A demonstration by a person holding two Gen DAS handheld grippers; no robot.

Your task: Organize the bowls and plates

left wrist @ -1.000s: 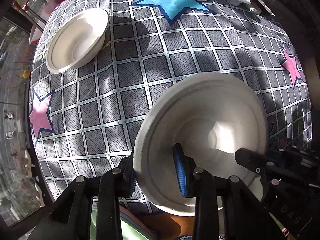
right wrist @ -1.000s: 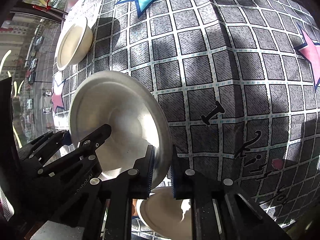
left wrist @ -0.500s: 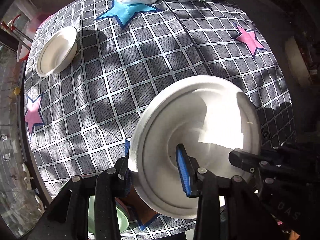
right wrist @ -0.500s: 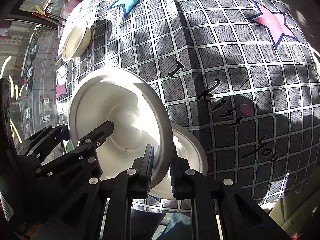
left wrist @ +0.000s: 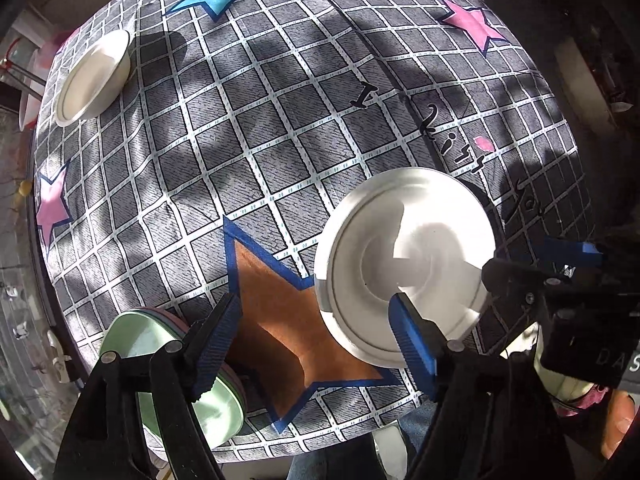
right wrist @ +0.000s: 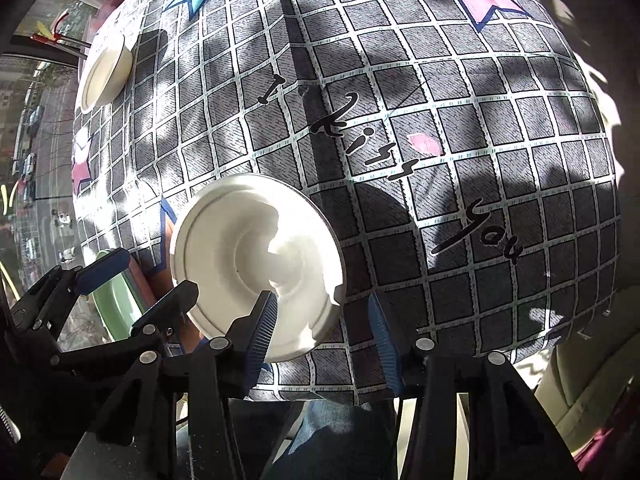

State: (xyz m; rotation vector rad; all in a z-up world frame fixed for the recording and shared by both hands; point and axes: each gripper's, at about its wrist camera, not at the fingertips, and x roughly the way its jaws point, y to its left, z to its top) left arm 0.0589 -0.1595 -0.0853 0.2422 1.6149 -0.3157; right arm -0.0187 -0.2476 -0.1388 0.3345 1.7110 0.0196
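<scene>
Two white plates (left wrist: 404, 264) sit stacked near the table's front edge, the upper one nested on the lower, whose rim peeps out beneath it in my right wrist view (right wrist: 256, 268). Both my tools have just been opening. My left gripper (left wrist: 316, 344) stands wide, one pad over the orange star, the other over the stack's near rim, with nothing pinched. My right gripper (right wrist: 324, 332) is likewise spread, its left pad above the plates' front edge and its right pad over bare cloth; neither pad presses on anything. So I judge the placing step done: the plate is let go and lies on its fellow.

Just beside the stack, toward the front left corner, lies a pile of coloured plates (left wrist: 176, 376), green on top with pink edges showing below. Well apart, at the far left corner of the checked tablecloth (left wrist: 280, 120), rests a lone white bowl (left wrist: 94, 78), tilted slightly on the cloth's slope.

Next, I reckon, comes that bowl. It calls for lifting both tools clear of the stack without nudging it, then a long reach across the table to take the bowl by its rim.
</scene>
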